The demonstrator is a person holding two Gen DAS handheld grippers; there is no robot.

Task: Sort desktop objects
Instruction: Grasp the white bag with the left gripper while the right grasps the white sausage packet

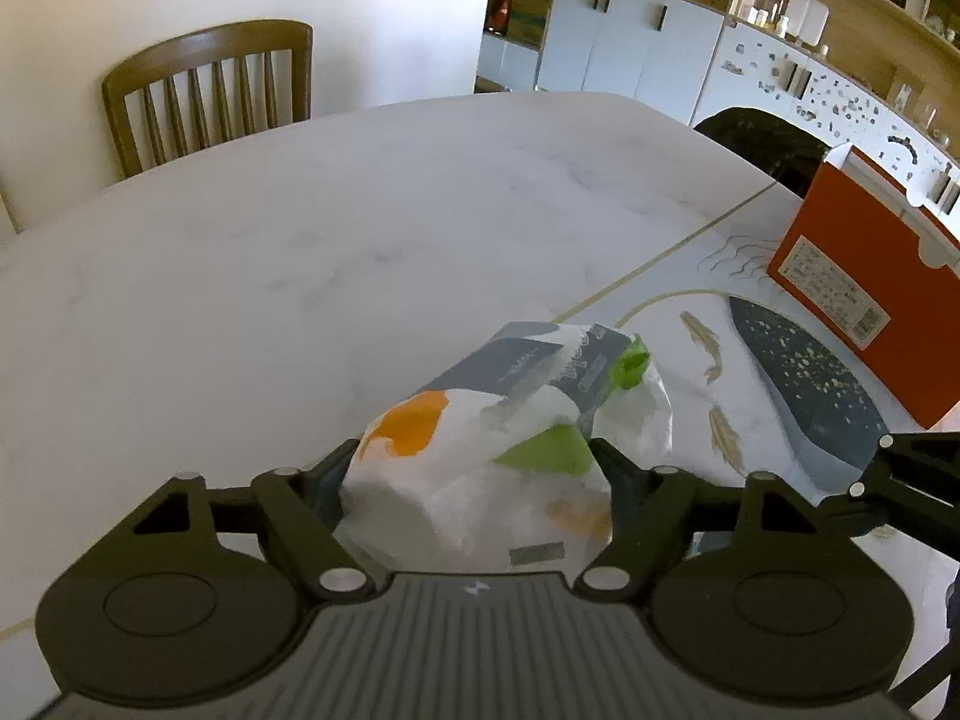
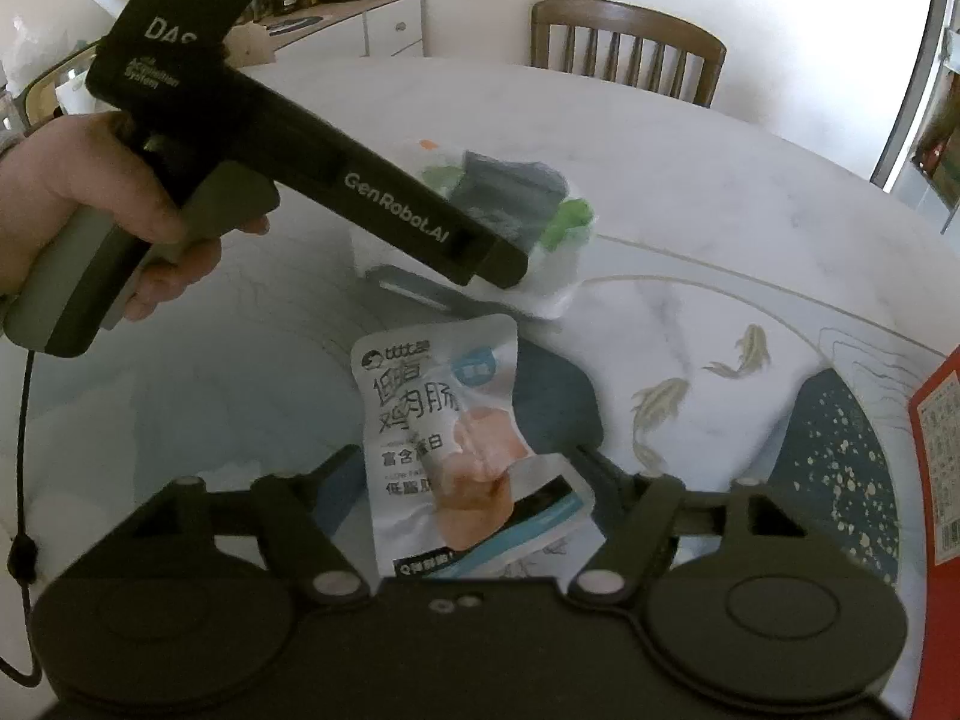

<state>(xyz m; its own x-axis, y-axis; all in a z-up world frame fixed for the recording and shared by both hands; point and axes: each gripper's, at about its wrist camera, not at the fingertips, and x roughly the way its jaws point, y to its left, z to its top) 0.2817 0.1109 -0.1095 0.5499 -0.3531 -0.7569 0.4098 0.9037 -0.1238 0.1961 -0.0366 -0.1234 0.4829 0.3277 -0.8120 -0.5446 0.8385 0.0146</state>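
The left gripper [image 1: 477,462] is clamped on a white tissue pack [image 1: 480,450] out on the marble table [image 1: 300,240]. The right gripper [image 2: 471,468] straddles a chicken snack pouch [image 2: 456,438] near the table's near edge, beside an orange box [image 1: 864,276]; whether its pads press the pouch, I cannot tell.

The left gripper [image 1: 477,462] has its fingers [image 1: 336,468] pressed on both sides of a white tissue pack [image 1: 498,438] on the marble desk [image 1: 300,252]. An orange box [image 1: 864,294] stands at the right, well apart.
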